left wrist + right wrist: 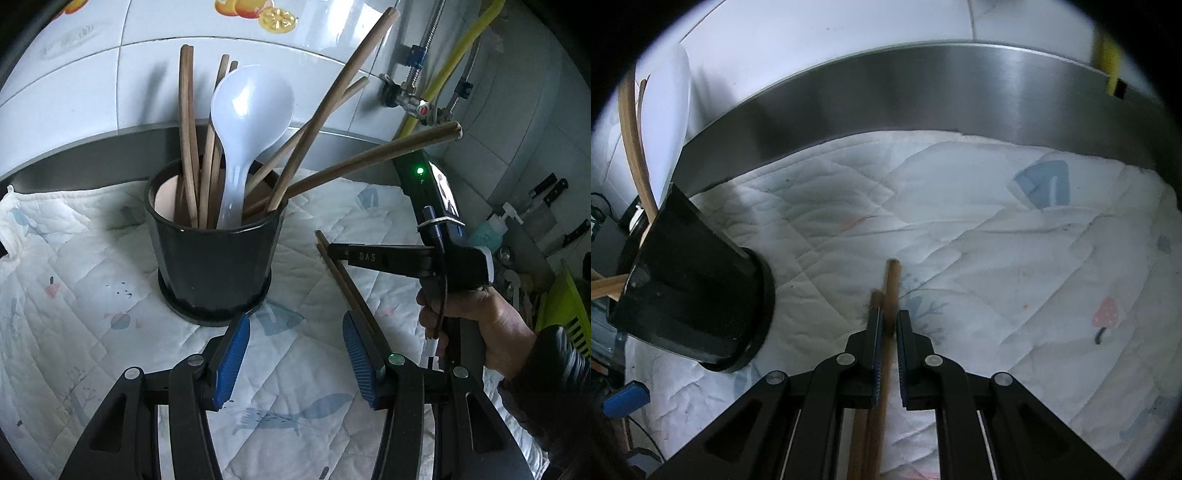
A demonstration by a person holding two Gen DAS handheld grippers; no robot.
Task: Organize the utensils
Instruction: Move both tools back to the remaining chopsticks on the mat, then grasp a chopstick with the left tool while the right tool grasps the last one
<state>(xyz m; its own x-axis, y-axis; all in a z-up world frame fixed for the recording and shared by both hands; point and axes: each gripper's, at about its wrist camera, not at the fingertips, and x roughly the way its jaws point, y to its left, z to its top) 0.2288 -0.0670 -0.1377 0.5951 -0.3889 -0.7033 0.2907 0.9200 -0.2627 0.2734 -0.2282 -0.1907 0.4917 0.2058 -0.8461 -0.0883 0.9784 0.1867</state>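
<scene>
Right gripper [886,325] fingers clamped on chopstick pair [888,291] over quilted cloth [92,314]. Left gripper [295,350] fingers half open, empty, near black holder [214,258] with chopsticks, white ladle [247,122].

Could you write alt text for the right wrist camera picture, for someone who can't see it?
The right gripper is shut on two wooden chopsticks over a white quilted cloth. At left stands a black utensil holder; a steel rim curves behind.
</scene>
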